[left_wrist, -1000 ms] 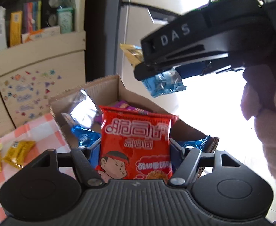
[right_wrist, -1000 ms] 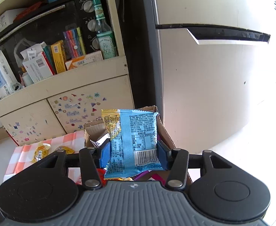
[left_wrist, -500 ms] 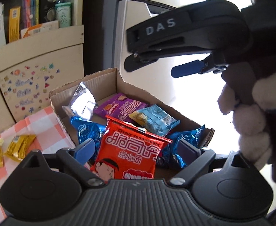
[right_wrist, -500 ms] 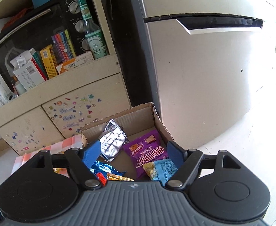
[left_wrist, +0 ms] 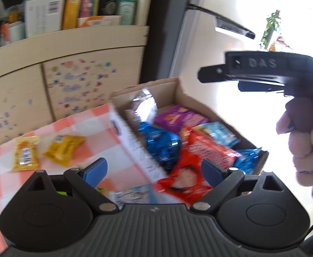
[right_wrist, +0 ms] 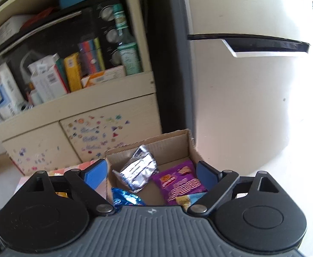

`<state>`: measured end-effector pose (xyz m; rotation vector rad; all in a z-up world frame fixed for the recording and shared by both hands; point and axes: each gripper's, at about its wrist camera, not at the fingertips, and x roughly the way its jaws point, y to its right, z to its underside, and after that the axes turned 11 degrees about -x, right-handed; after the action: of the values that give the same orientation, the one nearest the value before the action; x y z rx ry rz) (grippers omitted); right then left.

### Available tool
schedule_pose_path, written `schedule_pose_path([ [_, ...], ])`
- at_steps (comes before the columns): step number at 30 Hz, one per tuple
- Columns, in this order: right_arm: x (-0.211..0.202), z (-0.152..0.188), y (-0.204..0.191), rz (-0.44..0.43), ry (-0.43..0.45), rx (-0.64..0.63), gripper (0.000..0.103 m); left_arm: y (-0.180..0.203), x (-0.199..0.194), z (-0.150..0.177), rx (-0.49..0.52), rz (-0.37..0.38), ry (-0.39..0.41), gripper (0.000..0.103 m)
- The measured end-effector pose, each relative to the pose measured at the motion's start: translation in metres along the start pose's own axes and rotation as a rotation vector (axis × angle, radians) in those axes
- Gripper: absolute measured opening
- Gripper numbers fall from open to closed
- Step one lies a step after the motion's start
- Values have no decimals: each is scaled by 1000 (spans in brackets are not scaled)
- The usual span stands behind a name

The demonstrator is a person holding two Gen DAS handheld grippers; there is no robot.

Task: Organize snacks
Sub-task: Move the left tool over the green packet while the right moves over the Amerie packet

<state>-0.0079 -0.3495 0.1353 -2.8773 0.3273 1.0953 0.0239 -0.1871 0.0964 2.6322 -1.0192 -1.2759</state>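
Observation:
A cardboard box (left_wrist: 175, 90) holds a red snack packet (left_wrist: 199, 162), a light blue packet (left_wrist: 218, 132), a purple packet (left_wrist: 177, 117), a silver packet (left_wrist: 144, 107) and shiny blue packets (left_wrist: 162, 143). My left gripper (left_wrist: 153, 168) is open above the box's left wall, and the red packet lies loose below it. Two yellow packets (left_wrist: 25, 154) (left_wrist: 64, 147) lie on the checked cloth (left_wrist: 88, 126). My right gripper (right_wrist: 152, 172) hovers over the box (right_wrist: 167, 143), its jaws opening with nothing between them. Below it lie the silver packet (right_wrist: 137, 169) and purple packet (right_wrist: 177, 184).
A person's hand (left_wrist: 301, 147) holds the right gripper at the right of the left wrist view. Behind the table stand a stickered cabinet (right_wrist: 96, 137), a shelf crowded with boxes and a bottle (right_wrist: 126, 49), and a white fridge (right_wrist: 242, 85). A printed packet (left_wrist: 132, 194) lies near the left gripper's base.
Both grippers opened. The red packet dropped from the left one and the light blue packet from the right one into the box. The left gripper swung left toward the cloth.

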Motion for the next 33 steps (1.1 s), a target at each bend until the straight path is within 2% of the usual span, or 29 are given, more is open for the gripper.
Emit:
schedule_pose_path([
  [6,4,-1,-27,-17,-9,-90,95,-37,-4,2,5,-93,-28,94],
  [12,11,1,-50,-54,-35,-164,95,-77,-7,0,-47,-156,-48,94],
  [21,15,12,-100,-199,-52,-350,95,-128,-4,-12,-133,-246,-34,96],
  [27,18,33,-129,-283,-115,-459,95,-141,20,-15,-185,-218,-65,97],
  [33,23,58,-142,-340,-207,-462,95,-127,58,-14,-148,-201,-96,97],
])
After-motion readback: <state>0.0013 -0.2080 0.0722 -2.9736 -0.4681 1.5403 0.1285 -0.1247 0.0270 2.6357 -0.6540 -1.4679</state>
